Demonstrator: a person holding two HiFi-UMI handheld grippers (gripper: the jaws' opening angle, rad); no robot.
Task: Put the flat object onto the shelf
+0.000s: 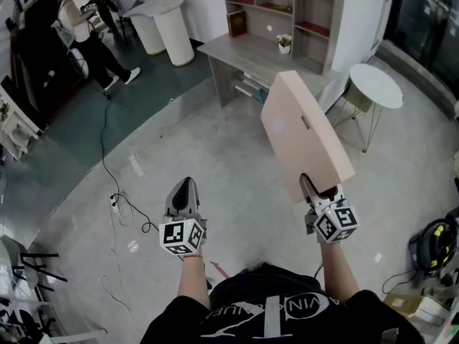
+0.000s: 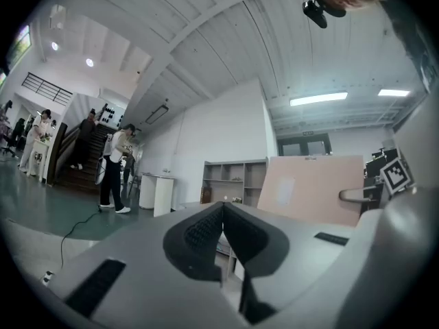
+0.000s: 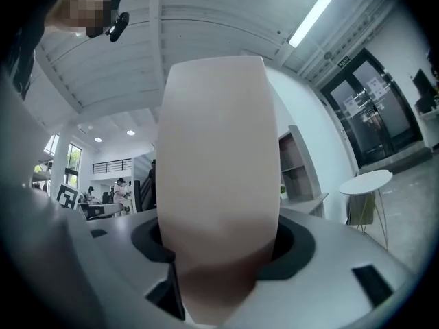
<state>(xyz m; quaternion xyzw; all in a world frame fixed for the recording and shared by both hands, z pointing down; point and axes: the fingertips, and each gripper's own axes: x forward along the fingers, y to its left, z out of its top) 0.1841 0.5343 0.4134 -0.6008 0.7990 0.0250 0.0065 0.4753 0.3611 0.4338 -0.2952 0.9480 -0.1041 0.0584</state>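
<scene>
A flat pale pink box (image 1: 305, 124) stands up in the air on its narrow edge, with my right gripper (image 1: 320, 189) shut on its lower end. In the right gripper view the pink box (image 3: 216, 177) fills the space between the jaws and rises straight ahead. My left gripper (image 1: 183, 194) hangs lower left over the floor, jaws together, holding nothing; the left gripper view shows its pads (image 2: 206, 235) pressed together. The grey shelf unit (image 1: 281, 16) with a desk stands ahead, beyond the box.
A round white side table (image 1: 376, 84) stands right of the shelf unit. A small potted plant (image 1: 285, 43) sits on the desk. Cables (image 1: 118, 192) trail over the floor at left. Two people (image 1: 86, 27) stand far left by a white counter (image 1: 161, 24). A yellow-black machine (image 1: 434, 246) sits at right.
</scene>
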